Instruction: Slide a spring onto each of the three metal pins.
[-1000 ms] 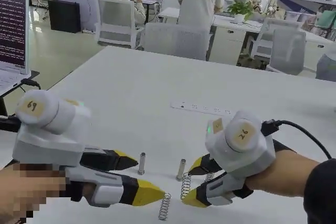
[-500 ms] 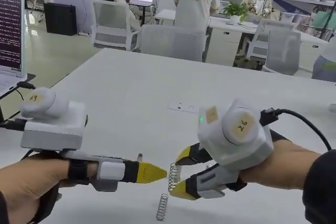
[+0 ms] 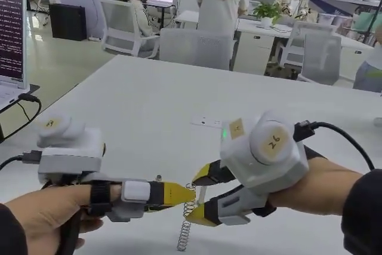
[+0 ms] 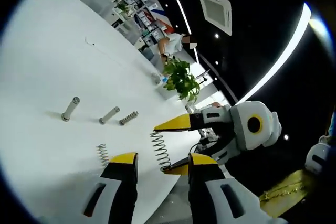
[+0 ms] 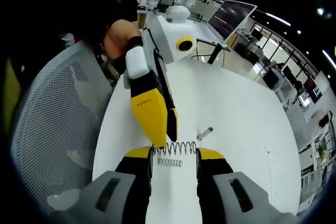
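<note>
My right gripper (image 3: 195,197) is shut on a spring (image 3: 190,202), which spans the gap between its yellow tips (image 5: 176,149) above the white table (image 3: 179,100). The left gripper (image 3: 186,194) is open, its tips close beside that spring (image 4: 159,149) with nothing between them. It comes into the right gripper view from the upper left (image 5: 164,136). A second spring (image 3: 184,237) lies on the table below. In the left gripper view two bare metal pins (image 4: 70,108) (image 4: 109,115) and a third spring (image 4: 128,118) lie farther off. One pin (image 5: 205,132) lies beyond the held spring.
A white power strip (image 3: 208,122) lies flat in the table's middle. Grey chairs (image 3: 197,43) stand along the far edge, with people and desks behind. A cable (image 3: 343,138) trails from the right gripper. The near table edge is just under both hands.
The right gripper has closed on a spring and lifted it off the table, moving left. The left gripper has rolled on its side and brought its tips up to that spring.
</note>
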`<state>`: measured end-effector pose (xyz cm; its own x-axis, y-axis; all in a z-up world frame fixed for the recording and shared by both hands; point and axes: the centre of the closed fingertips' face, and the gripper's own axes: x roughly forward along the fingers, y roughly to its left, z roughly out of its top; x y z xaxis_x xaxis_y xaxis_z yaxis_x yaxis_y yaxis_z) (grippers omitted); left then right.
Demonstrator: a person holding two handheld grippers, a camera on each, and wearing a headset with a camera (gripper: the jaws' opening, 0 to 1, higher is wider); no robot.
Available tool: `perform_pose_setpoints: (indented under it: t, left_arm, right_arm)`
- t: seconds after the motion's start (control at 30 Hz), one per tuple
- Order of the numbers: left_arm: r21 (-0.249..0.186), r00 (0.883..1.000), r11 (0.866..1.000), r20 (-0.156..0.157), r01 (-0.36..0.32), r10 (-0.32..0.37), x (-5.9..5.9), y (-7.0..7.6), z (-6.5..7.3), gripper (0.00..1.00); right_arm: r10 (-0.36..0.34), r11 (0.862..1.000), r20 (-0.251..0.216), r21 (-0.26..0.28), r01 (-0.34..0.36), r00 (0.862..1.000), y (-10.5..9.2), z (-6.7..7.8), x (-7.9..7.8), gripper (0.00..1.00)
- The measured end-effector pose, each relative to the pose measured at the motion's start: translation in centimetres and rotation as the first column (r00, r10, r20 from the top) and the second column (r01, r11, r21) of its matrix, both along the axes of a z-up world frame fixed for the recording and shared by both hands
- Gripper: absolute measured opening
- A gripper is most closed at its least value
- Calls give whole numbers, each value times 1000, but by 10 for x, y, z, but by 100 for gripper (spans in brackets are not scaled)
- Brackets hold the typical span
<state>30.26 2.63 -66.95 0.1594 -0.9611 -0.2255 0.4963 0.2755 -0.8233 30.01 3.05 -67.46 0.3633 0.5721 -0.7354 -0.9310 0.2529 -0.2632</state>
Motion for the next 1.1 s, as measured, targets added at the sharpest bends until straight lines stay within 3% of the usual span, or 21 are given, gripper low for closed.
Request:
perform_pose_setpoints:
  t: [0.3,0.53,0.63,0.83,1.03,1.1]
  left_arm:
    - [-7,998,1000,-63,-9,8,-4,-3,-5,19]
    - [-20,997,1000,-71,0,-1,-6,-4,-4,9]
    - [-28,998,999,-54,18,-20,-8,-5,-1,3]
    - [-21,999,999,-26,35,-36,-10,-4,0,2]
    - [39,997,998,60,54,-57,-10,-1,1,2]
    - [35,996,998,70,59,-61,-11,-1,5,2]
  right_arm:
    - [15,1000,17,10,-16,1000,4,4,-1,30]
    - [22,1000,31,14,-22,999,6,5,-1,30]
    - [25,1000,30,8,-25,999,7,3,-2,30]
    - [32,999,37,11,-33,999,8,5,-4,31]
    - [36,999,38,14,-36,999,9,8,-5,31]
    - [36,999,39,18,-37,999,10,10,-5,31]
